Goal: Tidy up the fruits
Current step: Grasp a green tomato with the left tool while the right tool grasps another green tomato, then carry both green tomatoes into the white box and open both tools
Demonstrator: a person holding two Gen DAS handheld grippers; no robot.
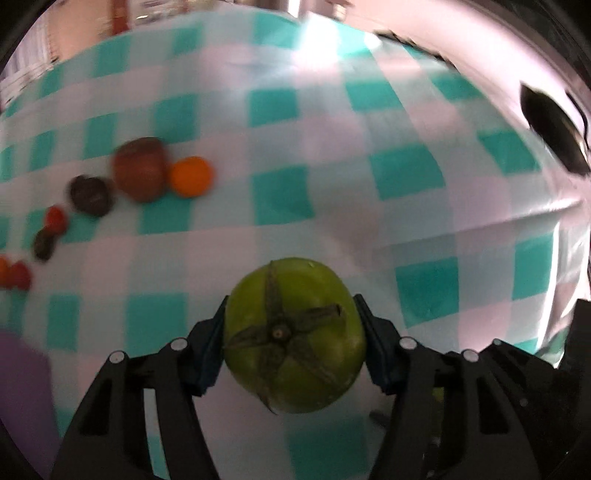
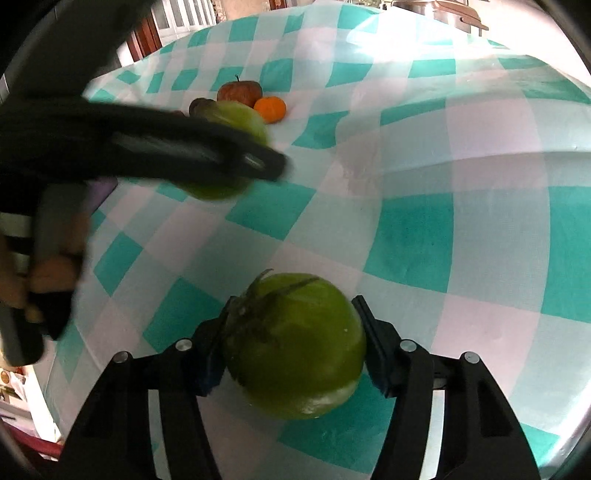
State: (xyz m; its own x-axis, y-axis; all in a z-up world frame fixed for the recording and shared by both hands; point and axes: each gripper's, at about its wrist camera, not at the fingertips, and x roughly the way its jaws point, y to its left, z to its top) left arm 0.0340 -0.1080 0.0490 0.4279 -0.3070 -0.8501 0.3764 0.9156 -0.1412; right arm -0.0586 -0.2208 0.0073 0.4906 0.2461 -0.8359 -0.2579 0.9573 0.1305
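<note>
My left gripper (image 1: 293, 332) is shut on a green tomato (image 1: 295, 336), stem side toward the camera, held above the checked tablecloth (image 1: 280, 110). My right gripper (image 2: 293, 339) is shut on a second green tomato (image 2: 295, 347). In the right wrist view the left gripper (image 2: 273, 166) shows as a blurred dark shape at the left, with its green tomato (image 2: 240, 114) partly hidden behind it. A row of fruit lies at the left: a brown-red apple (image 1: 140, 170), an orange (image 1: 191, 176), a dark plum (image 1: 91, 195) and small red and dark fruits (image 1: 55, 218).
The apple (image 2: 239, 91) and orange (image 2: 270, 108) also show far off in the right wrist view. A purple object (image 1: 22, 387) sits at the lower left. A dark round object (image 1: 550, 129) lies at the cloth's right edge. A metal pot (image 2: 443, 11) stands at the back.
</note>
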